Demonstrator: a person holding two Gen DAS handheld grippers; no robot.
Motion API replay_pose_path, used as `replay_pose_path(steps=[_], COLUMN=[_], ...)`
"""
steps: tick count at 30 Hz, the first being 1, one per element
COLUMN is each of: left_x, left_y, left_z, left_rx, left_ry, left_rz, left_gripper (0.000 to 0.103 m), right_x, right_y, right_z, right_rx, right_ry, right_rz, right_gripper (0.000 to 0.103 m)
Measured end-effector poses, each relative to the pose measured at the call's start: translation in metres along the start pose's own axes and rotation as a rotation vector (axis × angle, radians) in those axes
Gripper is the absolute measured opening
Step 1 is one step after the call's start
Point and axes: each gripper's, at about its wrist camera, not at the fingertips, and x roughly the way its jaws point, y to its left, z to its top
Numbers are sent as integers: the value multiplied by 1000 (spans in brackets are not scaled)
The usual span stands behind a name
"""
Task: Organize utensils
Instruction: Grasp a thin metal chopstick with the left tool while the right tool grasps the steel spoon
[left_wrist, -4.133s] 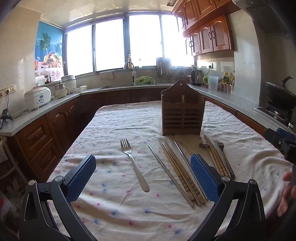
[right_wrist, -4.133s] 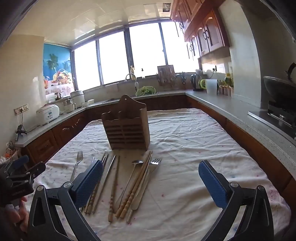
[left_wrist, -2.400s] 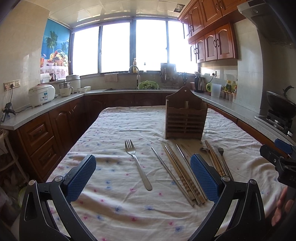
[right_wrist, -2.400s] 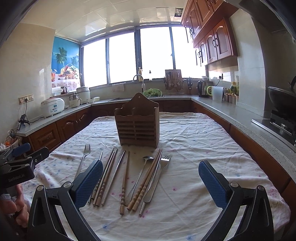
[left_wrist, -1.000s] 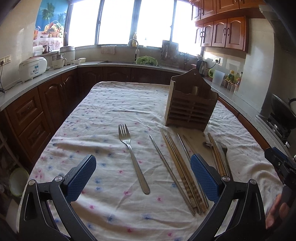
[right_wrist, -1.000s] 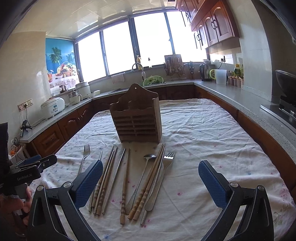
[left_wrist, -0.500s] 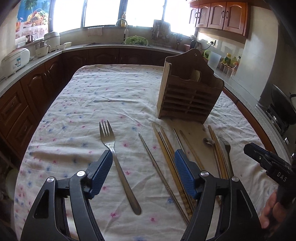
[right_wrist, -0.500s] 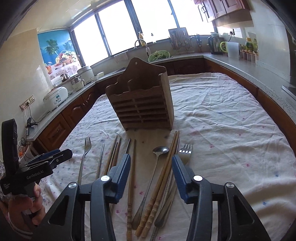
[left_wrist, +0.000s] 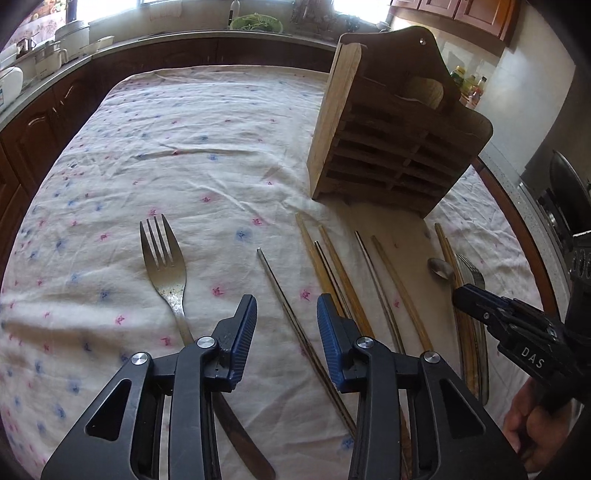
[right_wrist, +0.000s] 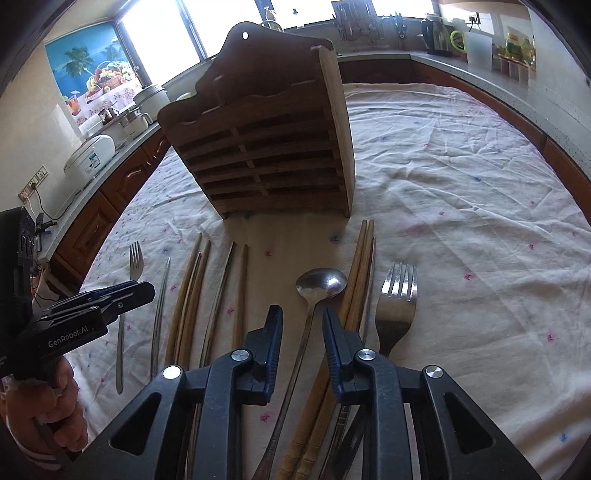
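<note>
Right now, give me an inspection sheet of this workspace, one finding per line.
Surface: table under a wrinkled floral cloth.
Job's things: wooden holder upright; spoon, two forks, metal chopstick and wooden chopsticks lying flat before it.
Clutter: nothing seen.
Grippers: left gripper closing over the metal chopstick, right gripper closing over the spoon's handle; neither pressing yet.
Cables: wall-socket cable.
Surroundings: counters, rice cooker, windows.
</note>
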Motion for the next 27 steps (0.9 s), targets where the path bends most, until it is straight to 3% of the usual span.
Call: replay_pose_path(steps=[2, 7, 8, 10, 17, 27], left_x=[8, 17, 18, 22, 14, -44], left_y=[0, -5, -6, -6, -10, -17], left_z=[1, 6, 7, 10, 10, 6], left_rx=[7, 63, 75, 91, 120, 131], left_ry=[29, 40, 43, 42, 24, -91], left_rz=[-1, 12, 11, 0, -13, -51], left_gripper=[22, 14, 10, 9, 4, 4], right_x=[8, 18, 20, 21, 11, -31], right_y=[-2, -3, -3, -2, 0, 7], right_z=[1, 7, 8, 9, 6, 6], right_rx=[7, 1, -3, -21, -14, -30], right_ry=[21, 35, 34, 32, 16, -73], right_rz=[7, 11, 11, -1, 58, 78], right_gripper=[18, 17, 13, 6, 3, 2])
